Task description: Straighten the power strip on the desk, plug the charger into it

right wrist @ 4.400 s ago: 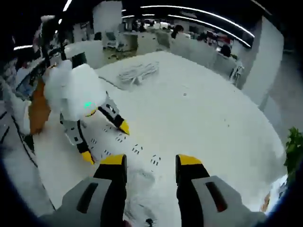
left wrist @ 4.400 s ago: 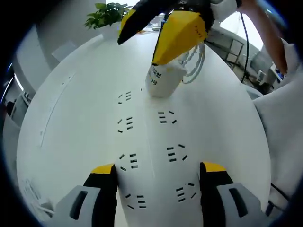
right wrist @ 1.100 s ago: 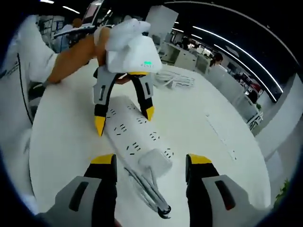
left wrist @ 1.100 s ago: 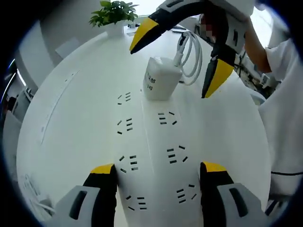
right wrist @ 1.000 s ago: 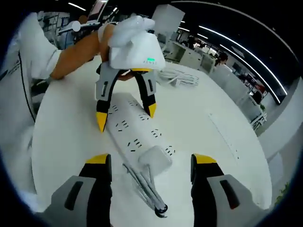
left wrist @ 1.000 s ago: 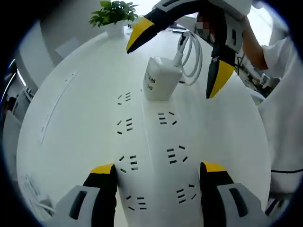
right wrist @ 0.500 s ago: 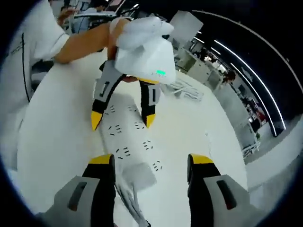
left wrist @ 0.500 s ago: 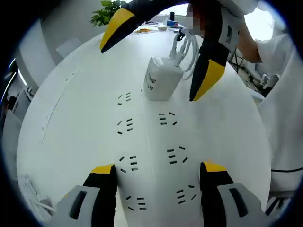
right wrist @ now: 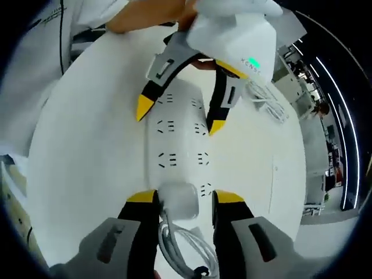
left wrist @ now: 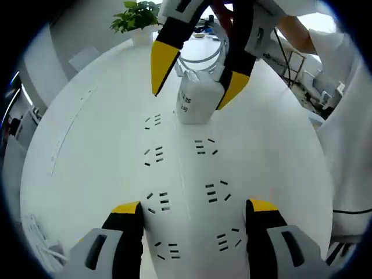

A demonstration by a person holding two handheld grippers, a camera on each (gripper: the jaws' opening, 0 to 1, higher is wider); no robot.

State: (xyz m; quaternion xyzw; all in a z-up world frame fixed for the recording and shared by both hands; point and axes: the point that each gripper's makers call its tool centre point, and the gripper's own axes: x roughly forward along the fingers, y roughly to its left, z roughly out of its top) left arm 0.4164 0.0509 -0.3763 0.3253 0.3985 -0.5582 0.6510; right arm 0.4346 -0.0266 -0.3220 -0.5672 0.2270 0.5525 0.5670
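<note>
Your left gripper (left wrist: 192, 216) hovers with jaws spread over the white power strip (left wrist: 183, 168) on the white desk (left wrist: 87, 133). At the strip's far end, your right gripper (left wrist: 195, 81) straddles the white charger (left wrist: 195, 100) plugged in there.

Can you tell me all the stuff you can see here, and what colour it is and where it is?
power strip: one, white, flat on the desk, under both grippers
charger: one, white, standing on the far end of the power strip
charger cable: one, white, looped on the desk behind the charger
desk: one, white, under everything
potted plant: one, green, far edge of the desk
left gripper: one, grey with yellow tips, jaws apart over the power strip
right gripper: one, grey with yellow tips, jaws either side of the charger
person's sleeve: one, white, at the side
</note>
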